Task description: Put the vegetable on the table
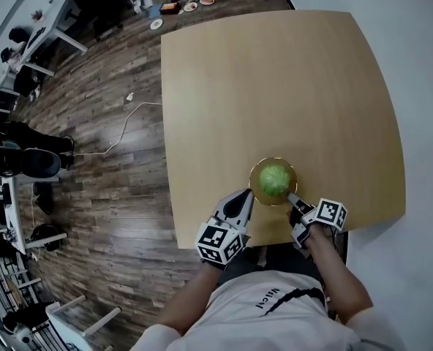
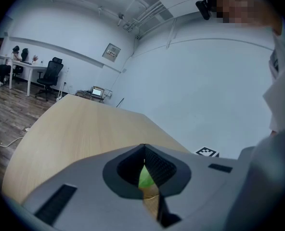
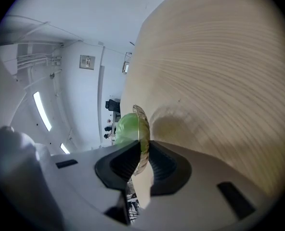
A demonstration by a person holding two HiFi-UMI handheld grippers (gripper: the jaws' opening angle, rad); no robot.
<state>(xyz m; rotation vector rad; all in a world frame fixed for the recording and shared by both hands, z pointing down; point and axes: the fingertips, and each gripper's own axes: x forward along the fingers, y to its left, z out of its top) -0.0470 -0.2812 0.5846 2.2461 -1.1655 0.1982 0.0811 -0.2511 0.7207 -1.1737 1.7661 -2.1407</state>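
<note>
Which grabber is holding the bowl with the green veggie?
The right gripper: its jaws pinch the rim of the glass bowl holding the green vegetable. The left gripper only points at the bowl, jaws shut on nothing.

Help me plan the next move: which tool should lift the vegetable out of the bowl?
Left, probably. The right tool is clamped on the rim of the bowl, steadying it. The left tool is shut, empty, close beside the vegetable.

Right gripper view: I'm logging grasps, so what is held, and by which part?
The right gripper is shut on the clear bowl, pinching its rim on the edge nearest the person. The green vegetable lies inside the bowl, not gripped.
</note>
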